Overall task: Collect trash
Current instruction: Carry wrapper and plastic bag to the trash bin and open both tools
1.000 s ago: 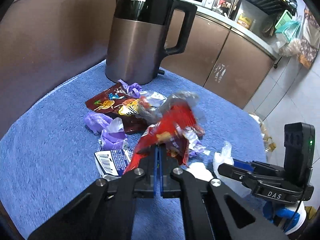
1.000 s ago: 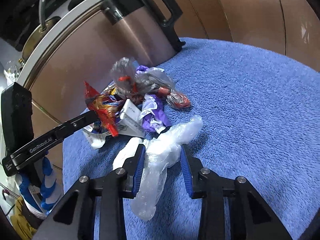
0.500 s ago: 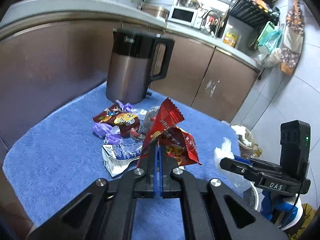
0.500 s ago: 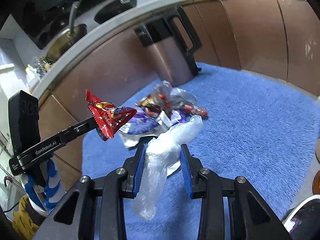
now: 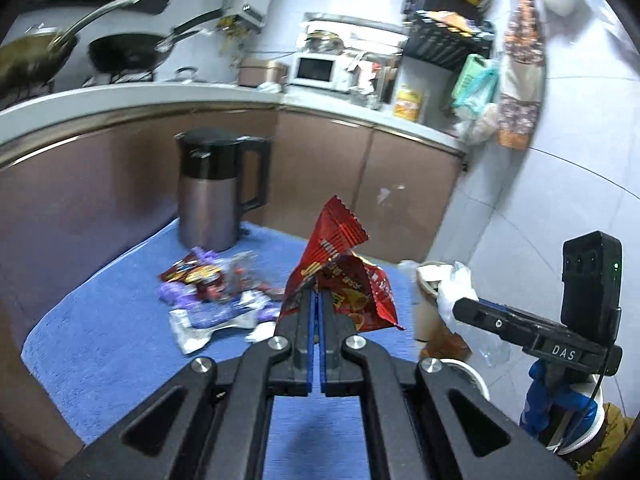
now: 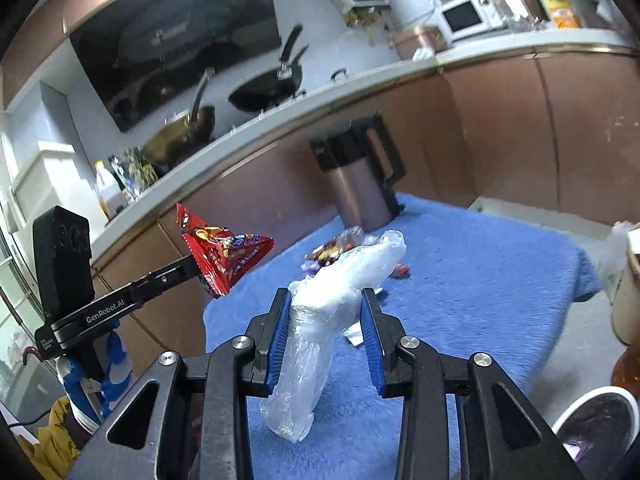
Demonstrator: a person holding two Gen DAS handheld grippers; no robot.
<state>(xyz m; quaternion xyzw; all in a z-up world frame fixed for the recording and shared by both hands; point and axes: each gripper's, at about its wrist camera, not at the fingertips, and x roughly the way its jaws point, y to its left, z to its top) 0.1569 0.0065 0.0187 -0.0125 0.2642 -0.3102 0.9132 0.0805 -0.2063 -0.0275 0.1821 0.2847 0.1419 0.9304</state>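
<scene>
Blue cloth (image 5: pixel 120 344) covers the table: fuzzy terry pile, rounded corners, hanging over the edge. Kettle (image 5: pixel 218 192) stands upright at its far side, 11 o'clock in the left wrist view: brushed metal body, glossy black lid and handle, handle toward 3 o'clock.

Wrapper pile (image 5: pixel 216 292) lies on the cloth just in front of the kettle: crinkled foil and film in purple, dark red and silver, with one flattened silver-white pack at the near edge. Motion blur, so single pieces can't be told apart.

Left gripper (image 5: pixel 318 300): blue pads pressed together on the lower edge of a red snack bag (image 5: pixel 340 276). Glossy foil, serrated top seam, creased in two; long axis runs up toward 12–1 o'clock, top corner highest. It is held in the air, above the near part of the cloth. In the right wrist view the same bag (image 6: pixel 224 256) sits at 9 o'clock, well apart from the other load.

Right gripper (image 6: pixel 326 320): jaws partway closed, squeezing a clear plastic bag (image 6: pixel 320 320), thin, wrinkled, bunched film. Long axis is roughly vertical, leaning to 1 o'clock; upper end rises past the fingertips, tail hangs below the pads. Also off the cloth.

Bin (image 5: pixel 430 304) stands past the right edge of the table at 3 o'clock, with a white liner over the rim; mostly blurred.
</scene>
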